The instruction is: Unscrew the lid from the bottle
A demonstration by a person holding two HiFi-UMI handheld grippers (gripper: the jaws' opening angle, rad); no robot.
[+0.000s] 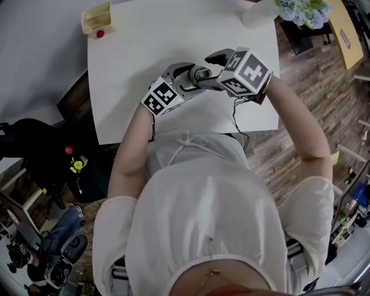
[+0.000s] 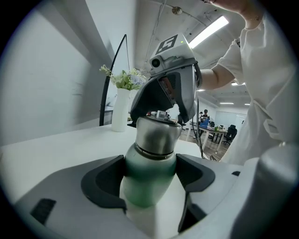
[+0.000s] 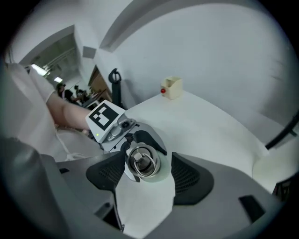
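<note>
Seen from the head camera, a person leans over a white desk (image 1: 173,34) and brings both tools together near its front edge. The left claw (image 1: 186,78) and the right claw (image 1: 209,70) meet around a green metal bottle (image 1: 200,73), which is held above the desk. At the far corner stand a small cream box (image 1: 96,17) and a red ball (image 1: 100,34), just beside each other. A white vase of pale flowers (image 1: 257,14) stands at the opposite far corner.

In the left gripper view, the left claw (image 2: 150,186) is clenched on the bottle's green body (image 2: 148,170), a dark pad pressing on each side. The bottle tilts away from the camera. Its brushed-steel lid (image 2: 158,133) is still seated on the neck. The right claw (image 2: 161,112) hangs over the lid, a finger on either side. The vase (image 2: 120,109) stands behind on the desk.

The right gripper view looks straight down on the lid (image 3: 142,163), with a metal ring on its top. The right claw (image 3: 148,176) is released: its pads stand apart around the lid, with a clear gap on the right-hand side. Beyond, the left claw (image 3: 140,140) grips the bottle below the lid. The box (image 3: 173,87) and ball (image 3: 163,91) stand far off.
</note>
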